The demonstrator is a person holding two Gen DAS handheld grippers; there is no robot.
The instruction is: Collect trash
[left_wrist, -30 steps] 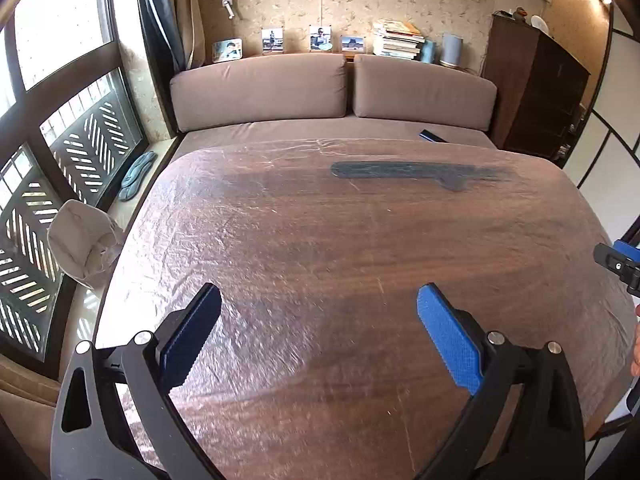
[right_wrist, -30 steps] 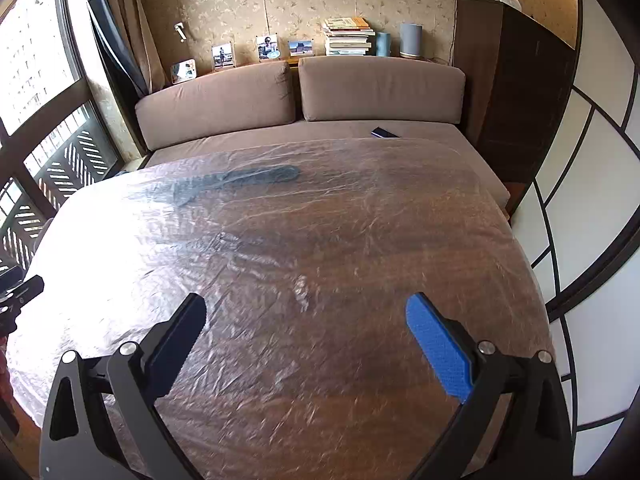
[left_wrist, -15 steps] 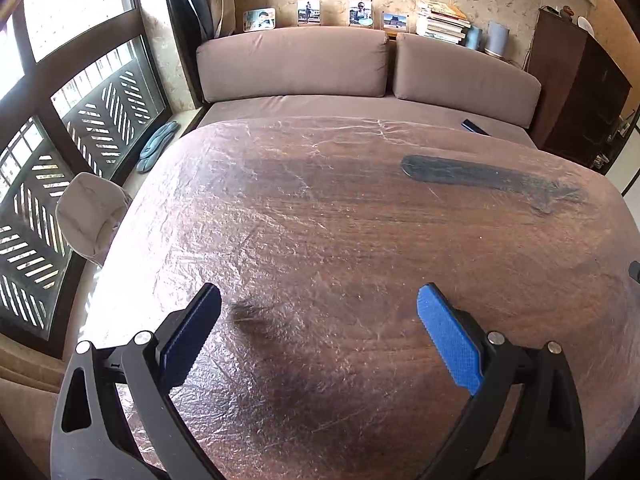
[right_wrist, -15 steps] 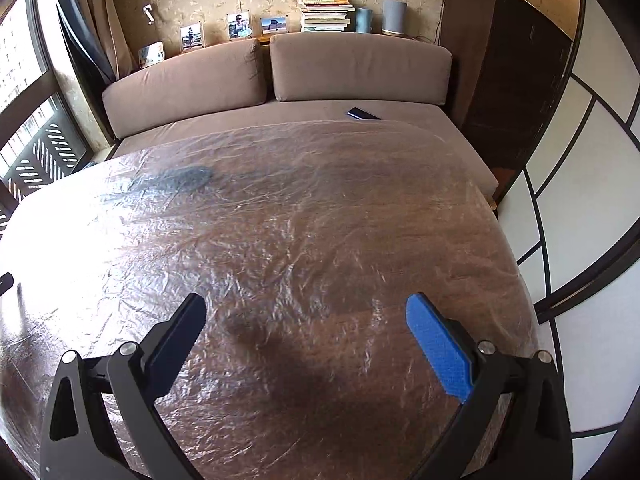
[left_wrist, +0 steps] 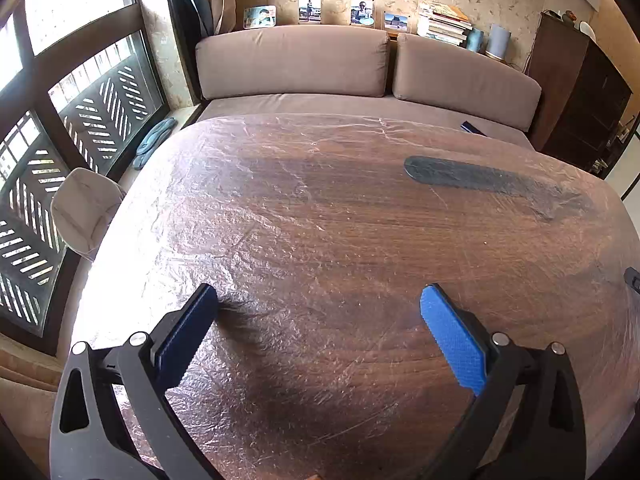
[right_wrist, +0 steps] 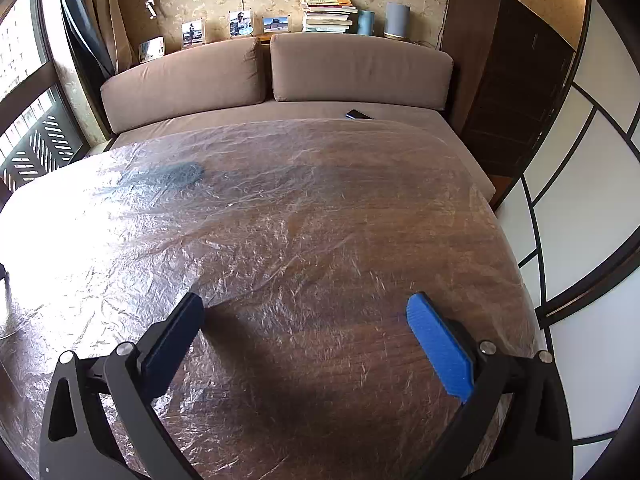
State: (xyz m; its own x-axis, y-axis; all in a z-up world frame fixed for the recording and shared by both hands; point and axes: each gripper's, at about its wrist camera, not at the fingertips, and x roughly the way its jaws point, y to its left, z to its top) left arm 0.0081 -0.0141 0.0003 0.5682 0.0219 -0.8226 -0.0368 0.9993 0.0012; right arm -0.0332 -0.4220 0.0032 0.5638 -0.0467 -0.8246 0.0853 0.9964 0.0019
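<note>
A wooden table (left_wrist: 360,248) (right_wrist: 320,248) covered by wrinkled clear plastic film fills both wrist views. My left gripper (left_wrist: 319,320) hovers open over the near part of the table, nothing between its blue pads. My right gripper (right_wrist: 306,332) is open too, low above the film with an empty gap. A dark elongated patch (left_wrist: 480,180) (right_wrist: 168,174) shows under the film at the far side. A white bag-lined bin (left_wrist: 84,208) stands off the table's left edge. No loose trash shows on the table.
A brown sofa (left_wrist: 360,72) (right_wrist: 280,80) runs behind the table, with a dark remote (right_wrist: 358,115) on its seat. A dark cabinet (right_wrist: 512,80) stands at the right. A window with a lattice railing (left_wrist: 60,140) is at the left. White panel doors (right_wrist: 580,200) lie right.
Both grippers have come down closer to the table and tilted, so the sofa sits lower in each view. The left view swung left; the right gripper's tip slid almost out of it.
</note>
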